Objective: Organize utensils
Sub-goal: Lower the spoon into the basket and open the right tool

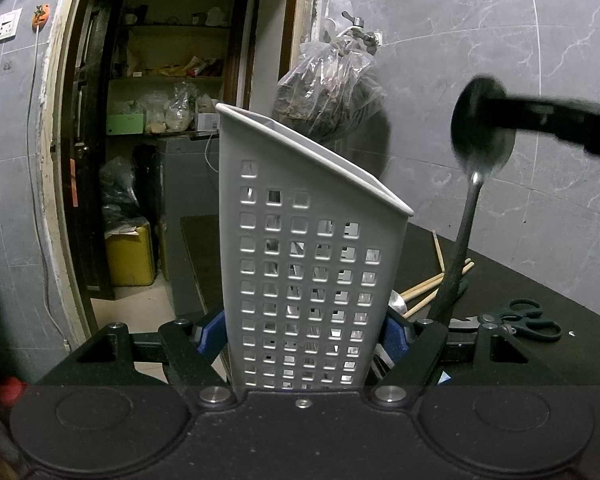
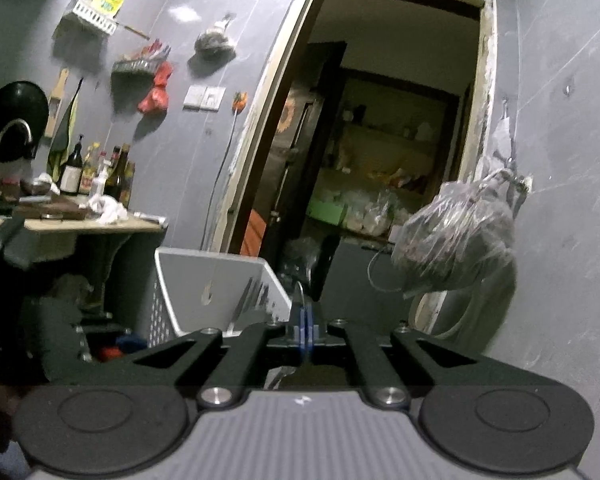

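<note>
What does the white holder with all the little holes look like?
The holder is a tall, light grey-white plastic bin. Its front is full of small square holes in rows, and its smooth top rim slopes down to one side. It stands upright, clamped between the blue pads of the left gripper. Through the holes you can glimpse shiny utensils inside. Behind it lies a dark table.

left gripper (image 1: pixel 305 334): jaws clamped wide | right gripper (image 2: pixel 305 330): jaws closed tight

Readable text: none that I can make out in either of my wrist views.
Yellow-green packet (image 2: pixel 107 0), high left of my right claw: print too blurred.
</note>
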`<state>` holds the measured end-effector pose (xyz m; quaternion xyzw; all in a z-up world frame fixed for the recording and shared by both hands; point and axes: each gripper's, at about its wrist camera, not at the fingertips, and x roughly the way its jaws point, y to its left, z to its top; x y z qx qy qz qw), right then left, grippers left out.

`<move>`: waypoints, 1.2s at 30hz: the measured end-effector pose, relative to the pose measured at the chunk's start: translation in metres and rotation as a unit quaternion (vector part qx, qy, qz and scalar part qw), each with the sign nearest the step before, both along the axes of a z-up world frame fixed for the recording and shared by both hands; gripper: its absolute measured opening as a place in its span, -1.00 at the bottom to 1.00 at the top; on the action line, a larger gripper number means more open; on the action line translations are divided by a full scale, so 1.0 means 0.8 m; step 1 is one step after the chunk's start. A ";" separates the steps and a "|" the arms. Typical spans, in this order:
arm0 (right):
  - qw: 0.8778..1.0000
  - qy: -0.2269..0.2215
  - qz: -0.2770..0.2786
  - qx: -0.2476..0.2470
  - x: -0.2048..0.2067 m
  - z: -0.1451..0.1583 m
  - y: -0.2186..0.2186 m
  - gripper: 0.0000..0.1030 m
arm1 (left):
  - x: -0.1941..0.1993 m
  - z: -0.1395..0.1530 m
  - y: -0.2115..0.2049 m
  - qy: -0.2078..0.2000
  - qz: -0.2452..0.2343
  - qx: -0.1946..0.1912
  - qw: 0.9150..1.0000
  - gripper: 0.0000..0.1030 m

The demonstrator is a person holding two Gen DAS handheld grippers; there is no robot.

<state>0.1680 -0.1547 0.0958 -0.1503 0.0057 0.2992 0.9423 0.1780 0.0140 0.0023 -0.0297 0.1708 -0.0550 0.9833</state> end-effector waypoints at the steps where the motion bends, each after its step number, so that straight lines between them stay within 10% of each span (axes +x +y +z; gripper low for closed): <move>1: 1.000 -0.007 -0.002 0.001 -0.002 0.004 -0.001 -0.97 | 0.000 0.000 0.000 0.000 0.000 0.000 1.000 0.49; 22: 0.982 -0.103 -0.013 0.159 0.025 0.076 0.009 -0.97 | 0.000 0.000 0.000 0.000 0.001 0.000 1.000 0.49; 36: 0.995 -0.053 0.003 0.084 0.049 0.026 0.066 -0.97 | 0.000 0.001 0.001 0.000 0.000 0.000 1.000 0.49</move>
